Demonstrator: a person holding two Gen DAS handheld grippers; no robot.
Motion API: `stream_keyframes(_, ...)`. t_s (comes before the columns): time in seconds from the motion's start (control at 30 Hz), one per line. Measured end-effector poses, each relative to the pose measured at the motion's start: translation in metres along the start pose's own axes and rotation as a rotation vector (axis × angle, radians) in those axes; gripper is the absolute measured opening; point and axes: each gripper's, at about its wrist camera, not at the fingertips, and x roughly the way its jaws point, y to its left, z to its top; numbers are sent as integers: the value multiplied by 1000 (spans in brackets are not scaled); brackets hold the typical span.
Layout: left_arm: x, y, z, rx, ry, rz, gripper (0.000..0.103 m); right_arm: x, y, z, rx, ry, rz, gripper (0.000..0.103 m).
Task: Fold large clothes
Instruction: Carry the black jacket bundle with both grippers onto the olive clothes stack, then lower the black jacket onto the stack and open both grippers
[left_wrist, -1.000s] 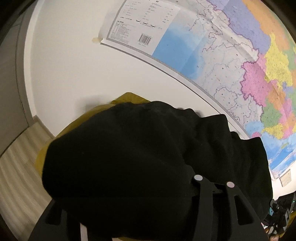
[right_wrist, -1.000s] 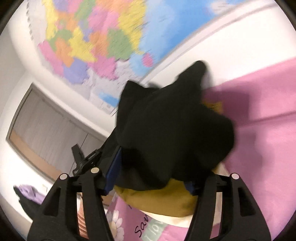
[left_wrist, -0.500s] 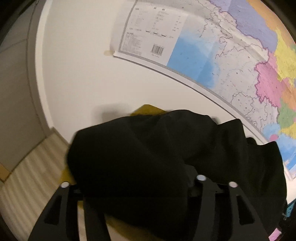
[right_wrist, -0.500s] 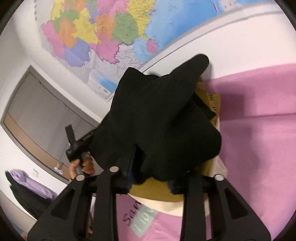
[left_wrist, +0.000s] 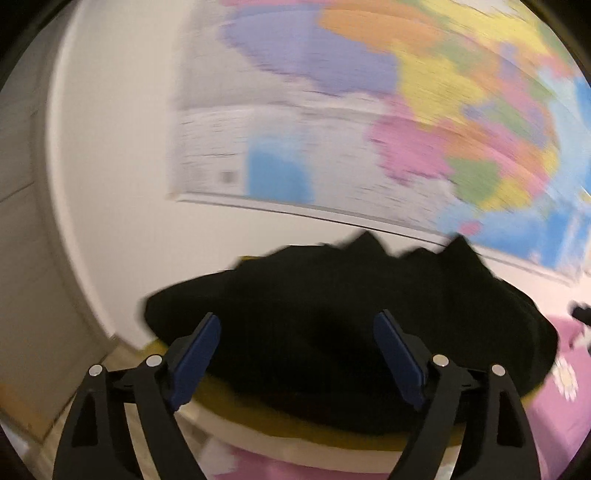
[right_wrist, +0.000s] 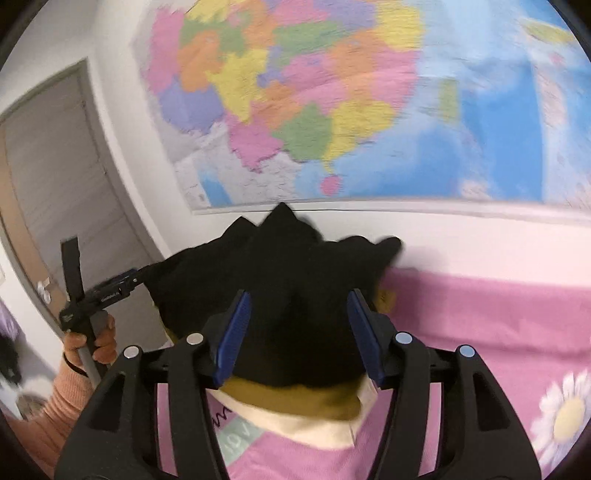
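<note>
A large coloured wall map (right_wrist: 332, 103) hangs on a white wall, and a pink flowered bedspread (right_wrist: 498, 325) runs up to the wall beneath it. Below the map's lower edge sits a stack of folded clothes: a black garment (right_wrist: 295, 288) lies bunched on top of a mustard-yellow garment (right_wrist: 295, 400), which rests on a cream layer (right_wrist: 306, 428).

Change noted: half a second ago both grippers were closed in on the black garment and carrying it; now both have let go. The left gripper (left_wrist: 297, 354) stands with jaws spread wide, its blue pads either side of the black mass and apart from it. The right gripper (right_wrist: 299, 332) is likewise spread, pads flanking the cloth without pinching it. Both views are smeared by motion, so the tools appear to be in motion, possibly backing away.

In the right wrist view, the person's left hand (right_wrist: 92, 339) grips the left tool's handle, left of the stack and well below the map.

Judgement: the black garment is delivered to the pile, near the wall under the map. Its top edge stands up in peaks, so the fold looks loose; tidying may be warranted before the next item.
</note>
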Motion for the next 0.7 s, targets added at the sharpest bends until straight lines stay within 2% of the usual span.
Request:
stream_keyframes(0.07, 8, -15, -1, 25, 14, -10, 83, 22, 4, 2, -24, 18, -31, 55)
stream_keyframes(0.17, 32, -27, -9, 35, 70, -14, 83, 57, -6, -4, 2, 100, -47, 53)
stream_keyframes(0.23, 51, -27, -17, 23, 117, 2, 84, 79, -22, -15, 63, 167, -50, 53)
stream_keyframes(0.3, 62, -25, -24, -7, 154, -4, 85, 83, -32, -22, 125, 183, -19, 53)
stream_keyframes(0.5, 48, -30, -24, -2, 118, 48, 84, 62, -23, -22, 63, 148, -35, 57)
stream_keyframes(0.7, 21, -50, -25, 52, 52, 84, 87, 38, 1, -27, -31, 92, -14, 57)
